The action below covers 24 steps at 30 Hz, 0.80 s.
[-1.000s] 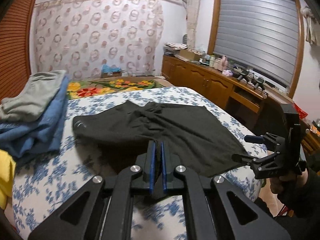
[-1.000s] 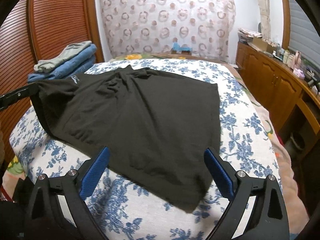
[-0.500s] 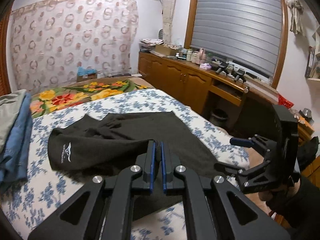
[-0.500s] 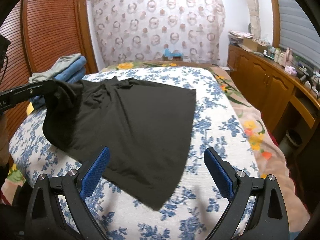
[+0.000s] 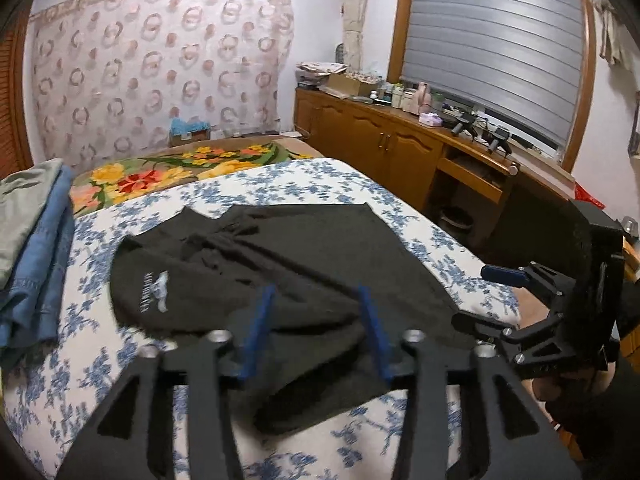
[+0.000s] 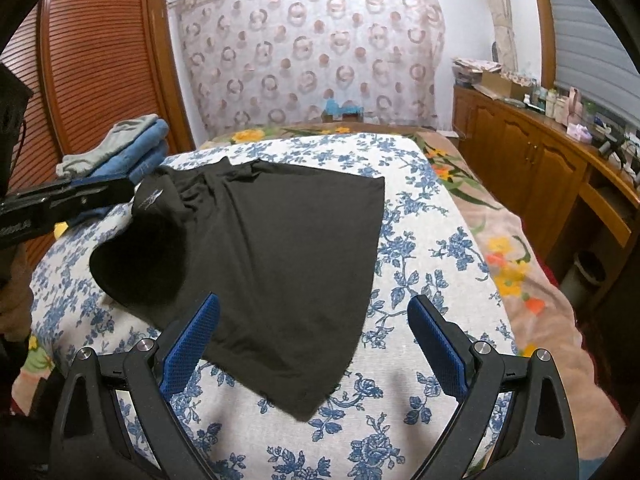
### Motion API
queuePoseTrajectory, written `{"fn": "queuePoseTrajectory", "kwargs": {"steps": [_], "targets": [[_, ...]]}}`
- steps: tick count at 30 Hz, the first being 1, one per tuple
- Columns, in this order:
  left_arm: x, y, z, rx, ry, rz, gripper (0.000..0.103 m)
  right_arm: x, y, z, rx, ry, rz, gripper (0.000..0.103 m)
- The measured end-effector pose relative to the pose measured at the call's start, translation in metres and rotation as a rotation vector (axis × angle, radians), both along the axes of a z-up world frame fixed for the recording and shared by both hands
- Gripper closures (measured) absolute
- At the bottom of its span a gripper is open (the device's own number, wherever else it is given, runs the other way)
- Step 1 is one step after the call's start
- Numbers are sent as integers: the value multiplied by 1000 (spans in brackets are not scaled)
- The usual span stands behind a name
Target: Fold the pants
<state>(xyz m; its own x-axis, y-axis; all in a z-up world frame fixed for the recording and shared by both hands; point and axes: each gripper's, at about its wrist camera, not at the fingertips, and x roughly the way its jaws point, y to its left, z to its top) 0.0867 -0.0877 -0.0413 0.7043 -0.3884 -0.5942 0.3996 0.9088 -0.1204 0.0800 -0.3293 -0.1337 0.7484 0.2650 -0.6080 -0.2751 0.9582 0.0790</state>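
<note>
Black pants (image 6: 280, 248) on bed (image 6: 432, 264), left tongs (image 5: 316, 328) opening, nothing gripped

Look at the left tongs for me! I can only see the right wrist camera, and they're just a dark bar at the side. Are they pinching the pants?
Observer: No. In the left wrist view the left tongs are opening. The black pants lie on the bed under them, and the blue pads aren't pressing the cloth.
Operator: And my right tongs, what do they look like from over there?
Observer: The right tongs are open with nothing between them. They hang beside the bed's right edge, held by a hand in a dark sleeve.
</note>
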Motion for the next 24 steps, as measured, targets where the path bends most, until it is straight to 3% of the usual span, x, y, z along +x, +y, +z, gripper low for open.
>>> {"fn": "queuePoseTrajectory", "kwargs": {"steps": [4, 12, 16, 17, 19, 24], "targets": [[-7, 16, -4, 7, -6, 19, 48, 1, 6, 0, 1, 3, 9, 10], [-3, 41, -35, 35, 67, 96, 48, 12, 28, 3, 8, 11, 78, 30], [-4, 46, -54, 52, 115, 107, 48, 19, 43, 9, 4, 2, 122, 43], [-6, 47, -58, 56, 126, 111, 48, 21, 47, 10, 5, 7, 137, 52], [-10, 49, -65, 53, 142, 120, 48, 26, 56, 11, 3, 24, 180, 60], [-18, 54, -76, 34, 164, 121, 48, 35, 77, 4, 13, 73, 237, 61]]}}
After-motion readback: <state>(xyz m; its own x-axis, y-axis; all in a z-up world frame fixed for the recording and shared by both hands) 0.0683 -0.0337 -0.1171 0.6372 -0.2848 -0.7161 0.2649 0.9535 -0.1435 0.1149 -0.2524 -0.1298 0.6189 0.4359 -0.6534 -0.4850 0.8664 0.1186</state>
